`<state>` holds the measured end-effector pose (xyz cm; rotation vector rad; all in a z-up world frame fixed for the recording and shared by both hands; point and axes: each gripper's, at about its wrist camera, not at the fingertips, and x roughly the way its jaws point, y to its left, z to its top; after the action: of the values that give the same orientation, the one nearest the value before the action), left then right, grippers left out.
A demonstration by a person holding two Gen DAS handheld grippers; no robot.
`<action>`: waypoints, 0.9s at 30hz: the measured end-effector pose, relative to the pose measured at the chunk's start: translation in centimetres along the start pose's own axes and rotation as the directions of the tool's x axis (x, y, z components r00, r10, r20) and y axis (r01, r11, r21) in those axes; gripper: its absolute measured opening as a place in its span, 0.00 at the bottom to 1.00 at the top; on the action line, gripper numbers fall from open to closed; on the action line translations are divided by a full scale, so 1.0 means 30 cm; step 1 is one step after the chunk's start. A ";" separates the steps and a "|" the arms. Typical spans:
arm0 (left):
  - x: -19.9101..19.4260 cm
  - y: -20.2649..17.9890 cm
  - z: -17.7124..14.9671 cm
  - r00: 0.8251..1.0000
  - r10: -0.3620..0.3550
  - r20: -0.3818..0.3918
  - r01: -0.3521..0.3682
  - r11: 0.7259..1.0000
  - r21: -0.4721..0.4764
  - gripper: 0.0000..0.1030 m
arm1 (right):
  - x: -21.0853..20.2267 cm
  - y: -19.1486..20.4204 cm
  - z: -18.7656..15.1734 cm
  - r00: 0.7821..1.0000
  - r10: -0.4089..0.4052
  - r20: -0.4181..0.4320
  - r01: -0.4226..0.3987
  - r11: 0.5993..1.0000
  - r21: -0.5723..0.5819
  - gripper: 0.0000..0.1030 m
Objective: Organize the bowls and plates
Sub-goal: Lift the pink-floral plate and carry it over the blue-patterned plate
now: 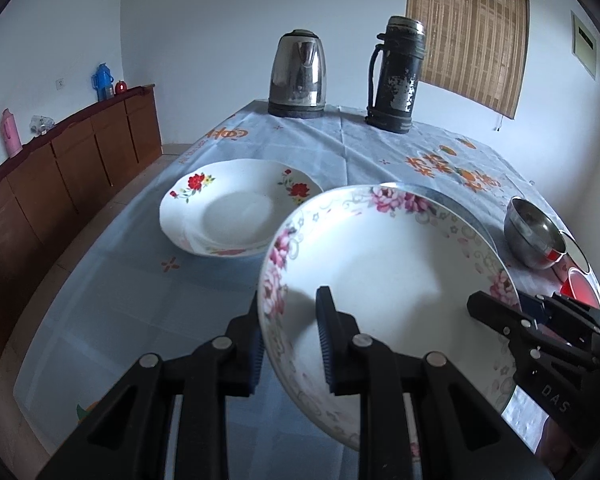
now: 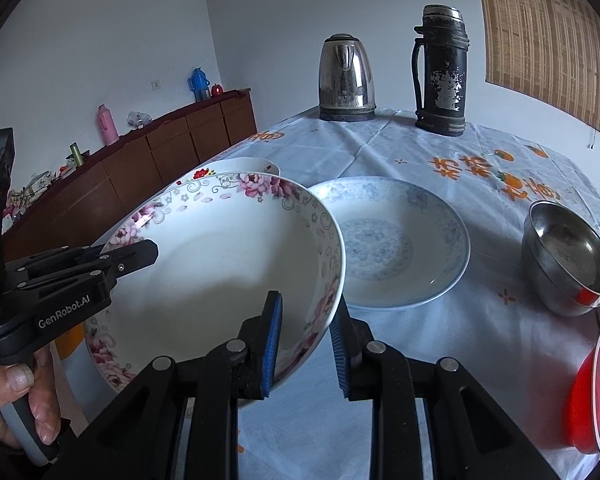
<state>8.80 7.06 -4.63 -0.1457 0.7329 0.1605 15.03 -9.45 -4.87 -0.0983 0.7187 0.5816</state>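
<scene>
Both of my tongs are clamped on one dish, the pink-flowered plate [image 1: 384, 280], which I hold tilted in the air above the tabletop [image 1: 140, 300]. My left tongs [image 1: 288, 344] pinch its near left rim, one pad inside the plate and the other outside beneath it. My right tongs [image 2: 306, 344] grip the opposite rim the same way, blue pads [image 2: 274, 340] set narrow with the rim between them. In the right wrist view my left hand [image 2: 24, 396] shows at the lower left, wrapped around the handle of its tool.

Under and beyond the raised plate, a pale blue patterned plate [image 2: 396, 240] lies flat on the light printed cloth, and the lifted plate's rim overlaps it in that view. Farther left sits a white plate with red flowers [image 1: 236, 208], also flat on the cloth and apart from the one I hold. To the right, a steel bowl [image 2: 568, 264] rests tipped against a red-and-steel dish, and a red bowl [image 2: 592, 392] stands near the tabletop's edge.

At the far end of the tabletop a steel kettle [image 1: 298, 74] and a worn black thermos flask [image 1: 398, 76] stand upright, side by side but not touching. A wooden sideboard [image 1: 72, 168] runs along the left wall.
</scene>
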 end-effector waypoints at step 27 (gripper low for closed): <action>0.041 -0.134 0.105 0.998 -0.046 0.042 0.044 0.998 0.052 0.21 | -0.038 -0.140 0.052 0.995 -0.079 0.069 0.075 0.996 0.050 0.25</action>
<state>12.54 3.83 -2.83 -0.1093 0.6892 0.1014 17.52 -13.05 -3.41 -0.0611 0.6565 0.4919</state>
